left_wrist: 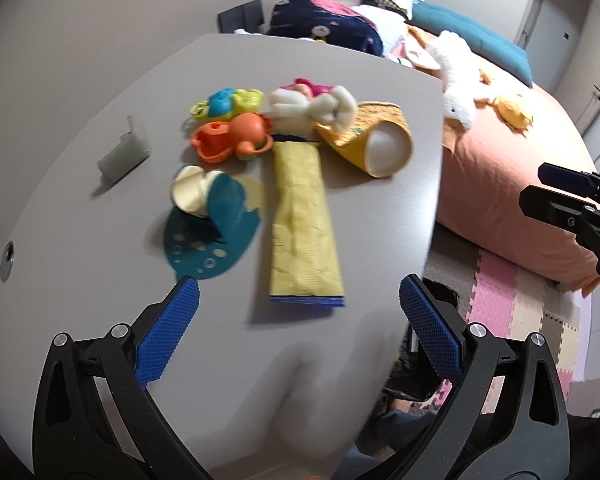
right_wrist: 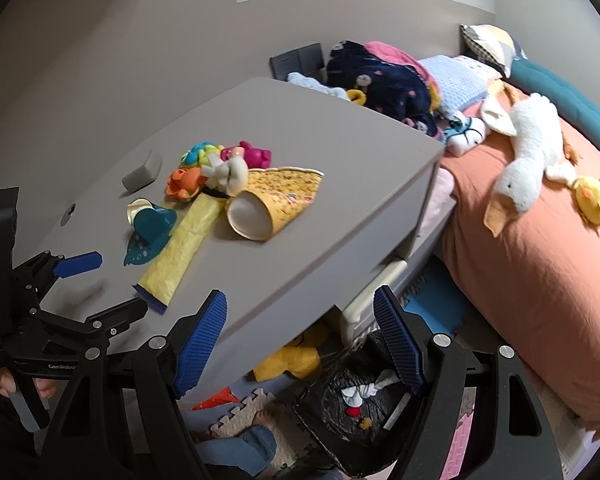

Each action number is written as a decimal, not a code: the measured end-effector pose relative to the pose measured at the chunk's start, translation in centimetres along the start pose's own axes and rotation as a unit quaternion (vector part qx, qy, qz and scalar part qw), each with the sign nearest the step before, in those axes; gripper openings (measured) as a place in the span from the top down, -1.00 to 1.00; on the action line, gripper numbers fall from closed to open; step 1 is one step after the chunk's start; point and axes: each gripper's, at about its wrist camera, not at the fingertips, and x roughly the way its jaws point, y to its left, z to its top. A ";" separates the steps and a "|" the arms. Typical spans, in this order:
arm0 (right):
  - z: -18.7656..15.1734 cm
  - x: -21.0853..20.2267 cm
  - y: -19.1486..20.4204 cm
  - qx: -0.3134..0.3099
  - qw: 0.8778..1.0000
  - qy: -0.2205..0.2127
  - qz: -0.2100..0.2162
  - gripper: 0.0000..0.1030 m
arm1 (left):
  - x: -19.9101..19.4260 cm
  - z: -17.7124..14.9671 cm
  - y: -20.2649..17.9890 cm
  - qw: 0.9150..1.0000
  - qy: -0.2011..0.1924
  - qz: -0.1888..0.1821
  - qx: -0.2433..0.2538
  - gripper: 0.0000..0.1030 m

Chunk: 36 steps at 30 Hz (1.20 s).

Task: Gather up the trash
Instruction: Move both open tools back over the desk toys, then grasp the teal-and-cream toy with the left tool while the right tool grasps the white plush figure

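Observation:
On the grey table (left_wrist: pixel 100 80) a long flat yellow wrapper (left_wrist: pixel 304 220) lies pointing toward me. A rolled yellow paper cone (left_wrist: pixel 376 140) is at its far right. To its left is a teal perforated piece with a cream part (left_wrist: pixel 212 216). My left gripper (left_wrist: pixel 300 292) hovers open just short of the wrapper's near end, with nothing between its blue pads. My right gripper (right_wrist: pixel 300 296) is open and empty over the table's near corner. Below it on the floor stands a bin lined with a black bag (right_wrist: pixel 360 412) holding scraps.
Toys cluster behind the wrapper: an orange plastic toy (left_wrist: pixel 232 140), a cream plush (left_wrist: pixel 312 110) and a small grey box (left_wrist: pixel 122 156). Right of the table is a bed with an orange cover (right_wrist: pixel 520 260) and a white goose plush (right_wrist: pixel 528 160). Foam mats (left_wrist: pixel 520 312) cover the floor.

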 end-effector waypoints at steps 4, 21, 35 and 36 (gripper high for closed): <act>1.3 1.0 1.3 -0.012 1.000 0.000 0.009 -0.48 | 0.0 0.2 1.4 1.000 -0.007 0.005 -0.011 -0.87; 6.0 5.7 5.0 -0.040 0.999 -0.005 0.033 -0.48 | 2.4 2.4 6.8 0.999 -0.019 0.014 -0.047 -0.61; 9.3 10.9 5.7 -0.042 0.999 0.009 0.030 -0.48 | 5.7 4.4 8.3 0.999 0.001 -0.017 -0.032 -0.26; 9.5 11.4 5.7 -0.042 0.999 0.012 0.029 -0.48 | 6.1 4.5 8.3 0.999 0.005 -0.017 -0.028 -0.16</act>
